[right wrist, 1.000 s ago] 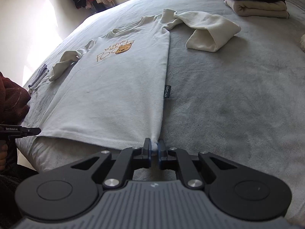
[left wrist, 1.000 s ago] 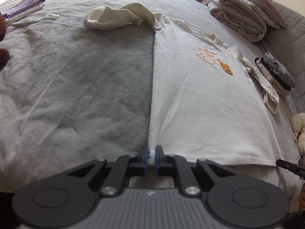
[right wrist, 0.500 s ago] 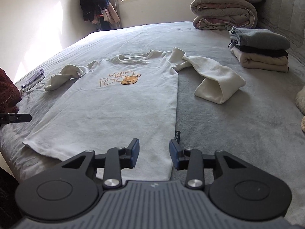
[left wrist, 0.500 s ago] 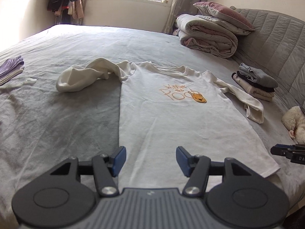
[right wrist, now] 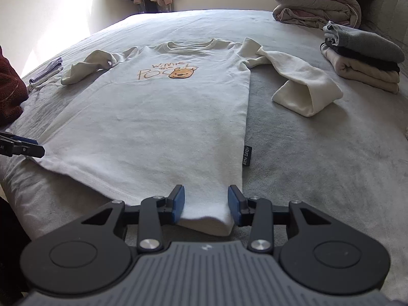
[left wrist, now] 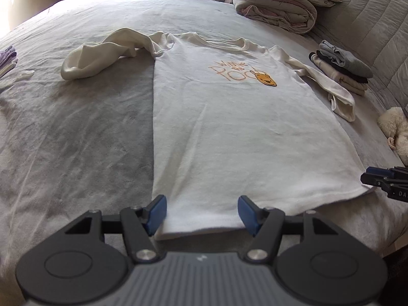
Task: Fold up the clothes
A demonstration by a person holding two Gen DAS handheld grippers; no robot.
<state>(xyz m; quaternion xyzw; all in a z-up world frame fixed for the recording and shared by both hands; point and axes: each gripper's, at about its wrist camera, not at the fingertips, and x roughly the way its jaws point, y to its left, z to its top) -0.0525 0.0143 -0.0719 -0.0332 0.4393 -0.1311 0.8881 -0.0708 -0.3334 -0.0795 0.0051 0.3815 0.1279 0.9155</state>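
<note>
Our shirt (left wrist: 229,127) lies flat on the bed (left wrist: 76,140), not folded yet, and both our jaws are spread, left still opening.

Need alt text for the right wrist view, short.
A white long-sleeved shirt with an orange bear print lies flat on a grey bed, its hem corner between the open right gripper fingers. Folded clothes sit far right.

Left gripper (left wrist: 201,213) opening over shirt (left wrist: 229,127) hem — nothing gripped.
</note>
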